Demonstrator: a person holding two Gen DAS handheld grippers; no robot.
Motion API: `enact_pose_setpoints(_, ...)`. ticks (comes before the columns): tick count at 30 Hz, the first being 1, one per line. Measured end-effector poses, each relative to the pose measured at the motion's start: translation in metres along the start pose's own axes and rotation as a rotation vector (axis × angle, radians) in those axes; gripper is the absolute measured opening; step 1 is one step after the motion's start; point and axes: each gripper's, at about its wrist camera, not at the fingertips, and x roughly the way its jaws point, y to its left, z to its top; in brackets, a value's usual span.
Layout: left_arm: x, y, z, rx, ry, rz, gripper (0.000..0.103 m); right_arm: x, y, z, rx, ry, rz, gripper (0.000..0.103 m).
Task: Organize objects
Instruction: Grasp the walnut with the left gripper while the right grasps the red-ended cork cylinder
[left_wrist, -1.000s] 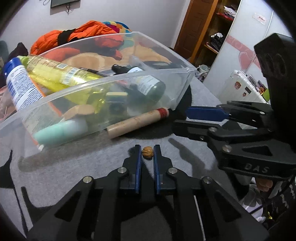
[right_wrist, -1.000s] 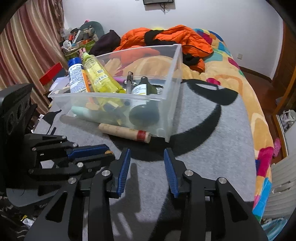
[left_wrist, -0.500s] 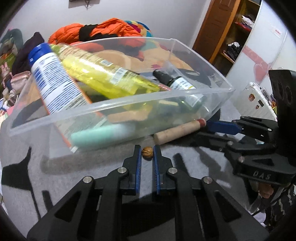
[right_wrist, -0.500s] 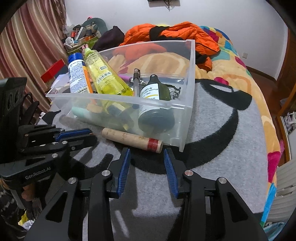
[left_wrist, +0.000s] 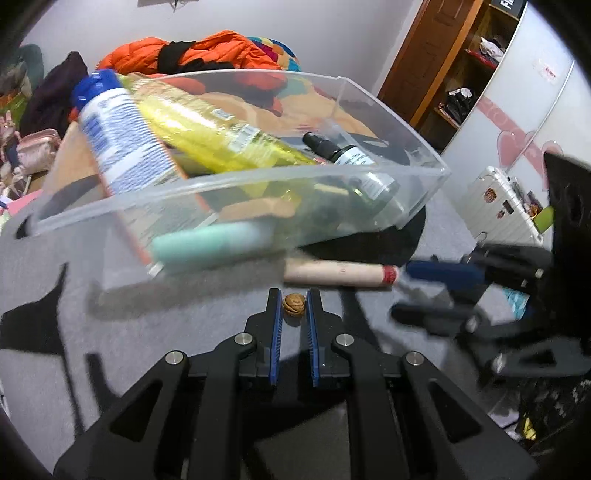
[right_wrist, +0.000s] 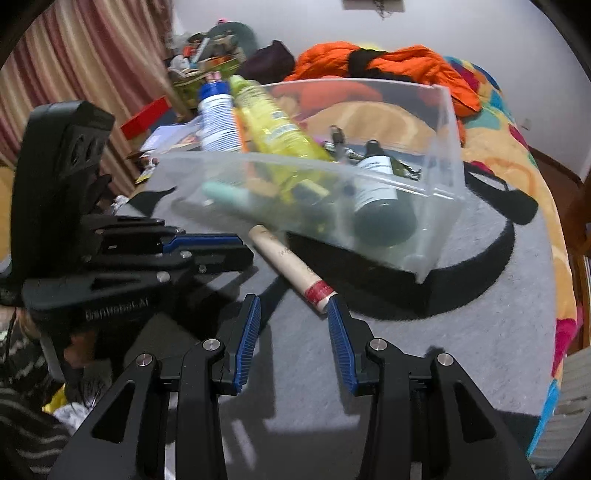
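A clear plastic bin (left_wrist: 402, 147) holding a yellow bottle (left_wrist: 221, 140), a blue-capped bottle (left_wrist: 122, 140) and a dark dropper bottle (left_wrist: 354, 162) is sitting just ahead of both tools on the grey blanket (right_wrist: 424, 354). The left gripper (left_wrist: 294, 301) is pinching a walnut (left_wrist: 294, 303) between its blue pads. The right gripper (right_wrist: 293, 314) is gaping wide, a wooden roller (right_wrist: 291, 266) lying just ahead, its red-banded end nearly touching the right fingertip.

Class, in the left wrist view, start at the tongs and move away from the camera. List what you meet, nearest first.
Left tongs shut on walnut → wooden rolling pin → clear plastic bin → orange jacket.
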Motion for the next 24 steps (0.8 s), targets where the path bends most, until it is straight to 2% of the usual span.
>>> enact_pose_setpoints(5,-0.007,0.005,-0.008,0.015,0.012,0.024,0.012,-0.01,0.004,0.008,-0.044,-0.043,-0.053,0.035)
enact_pose_setpoints(11,-0.003,0.003,-0.012,0.01,0.029,0.03,0.012,0.023,0.012,0.023,-0.11,0.014,-0.098,0.035)
enact_pose_setpoints(15,0.0,0.003,-0.016,0.022,0.029,0.043,0.018,0.038,0.017,0.022,-0.149,0.056,-0.109,0.035)
enact_pose_setpoints(17,0.0,0.001,-0.017,0.035,0.022,0.053,0.018,0.038,0.019,0.02,-0.167,0.049,-0.125,0.034)
enact_pose_setpoints(20,0.0,0.001,-0.018,0.029,0.009,0.058,0.018,0.035,0.021,0.018,-0.159,0.048,-0.112,0.018)
enact_pose_setpoints(24,-0.004,0.007,-0.019,-0.002,-0.002,0.054,0.014,0.03,0.02,0.014,-0.127,0.043,-0.093,0.014)
